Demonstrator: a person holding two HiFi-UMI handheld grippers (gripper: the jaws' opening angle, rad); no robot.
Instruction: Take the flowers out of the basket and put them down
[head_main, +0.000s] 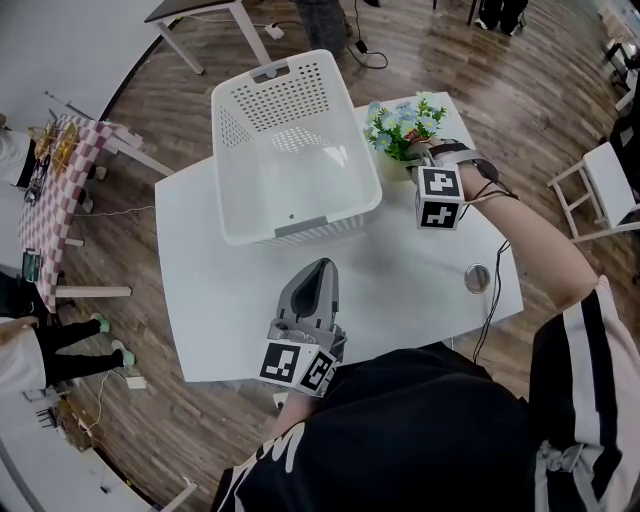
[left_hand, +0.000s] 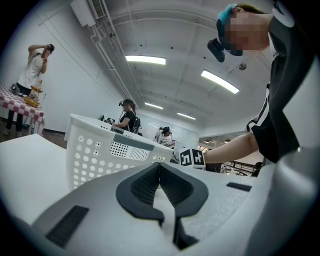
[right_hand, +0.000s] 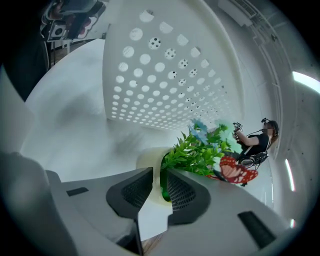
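Note:
The flowers, blue and white blooms with green leaves in a cream pot, stand on the white table just right of the white perforated basket. My right gripper is at the pot. In the right gripper view the pot's rim runs between the narrowly parted jaws of my right gripper, with leaves and a red butterfly behind. The basket looks empty. Near the table's front edge my left gripper is shut on nothing, pointing at the basket.
A small round metal object lies on the table's right side. A checked-cloth table stands at the left and a white chair at the right on the wooden floor. Other people stand further off.

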